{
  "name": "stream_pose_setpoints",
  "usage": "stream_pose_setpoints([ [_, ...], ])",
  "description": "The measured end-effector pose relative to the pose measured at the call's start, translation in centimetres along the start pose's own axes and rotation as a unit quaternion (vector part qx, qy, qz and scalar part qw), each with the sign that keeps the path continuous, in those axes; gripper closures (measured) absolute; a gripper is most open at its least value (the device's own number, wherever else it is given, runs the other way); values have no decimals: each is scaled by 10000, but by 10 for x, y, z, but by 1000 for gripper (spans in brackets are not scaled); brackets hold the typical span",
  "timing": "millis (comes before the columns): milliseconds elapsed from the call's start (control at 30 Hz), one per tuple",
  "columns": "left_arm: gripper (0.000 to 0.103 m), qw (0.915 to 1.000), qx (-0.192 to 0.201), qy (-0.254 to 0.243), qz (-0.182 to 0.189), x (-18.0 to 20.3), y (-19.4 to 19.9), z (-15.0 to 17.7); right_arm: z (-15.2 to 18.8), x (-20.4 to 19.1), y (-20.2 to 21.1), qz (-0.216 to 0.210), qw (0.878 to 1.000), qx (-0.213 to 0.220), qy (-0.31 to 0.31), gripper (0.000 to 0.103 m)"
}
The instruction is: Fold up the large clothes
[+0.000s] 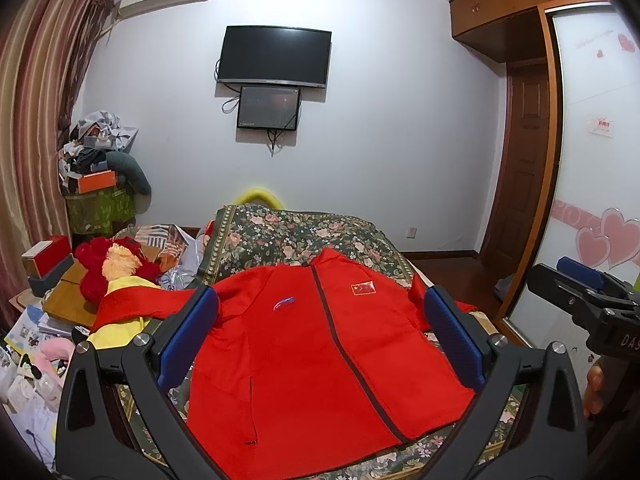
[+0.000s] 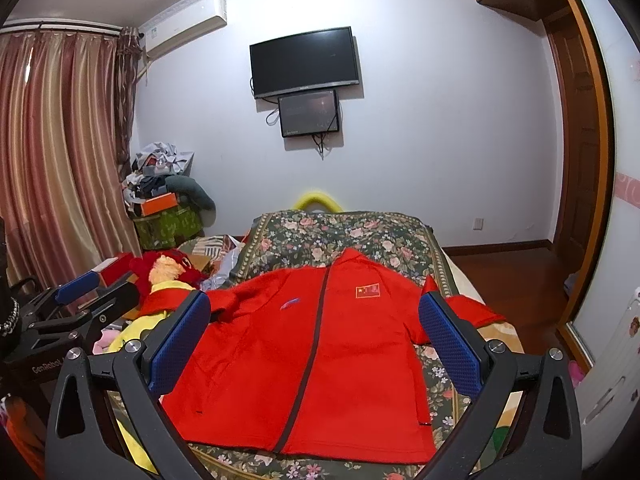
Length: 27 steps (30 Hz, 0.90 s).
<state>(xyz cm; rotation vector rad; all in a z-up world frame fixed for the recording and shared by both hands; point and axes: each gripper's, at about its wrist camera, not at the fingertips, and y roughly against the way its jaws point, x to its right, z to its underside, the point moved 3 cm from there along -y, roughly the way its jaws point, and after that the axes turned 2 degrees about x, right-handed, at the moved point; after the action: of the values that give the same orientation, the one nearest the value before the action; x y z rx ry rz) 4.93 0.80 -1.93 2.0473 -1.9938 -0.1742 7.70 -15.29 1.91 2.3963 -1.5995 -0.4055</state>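
Your left gripper [image 1: 320, 320] and right gripper [image 2: 314, 320] both hover with fingers spread apart, empty; the red zip-up jacket [image 2: 320, 360] lies flat directly ahead on the floral bedspread [image 2: 340, 236].

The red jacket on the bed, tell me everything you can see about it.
The red jacket lies flat and face up on the floral bedspread, zipped shut with a dark zipper down the middle. It looks like smooth synthetic fabric, with a flag patch on one chest and a small logo on the other. Both sleeves spread sideways. No gripper touches it.
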Motion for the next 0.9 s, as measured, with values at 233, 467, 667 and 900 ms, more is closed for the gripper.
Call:
stream_pose_setpoints([
  [233,0,9999,-163,37,-2,-12,-32,-2,6,1,-26,41,9997,-256,15,0],
  [467,0,9984,-405,290,-251,-45,-76,6,16,4,-69,79,9980,-629,53,0],
  [667,0,9935,-790,513,-636,-91,-121,21,23,5,-113,84,9955,-940,123,0],
  [900,0,9828,-1208,849,-1111,-176,-171,42,30,4,-173,155,9893,-1390,405,0],
])
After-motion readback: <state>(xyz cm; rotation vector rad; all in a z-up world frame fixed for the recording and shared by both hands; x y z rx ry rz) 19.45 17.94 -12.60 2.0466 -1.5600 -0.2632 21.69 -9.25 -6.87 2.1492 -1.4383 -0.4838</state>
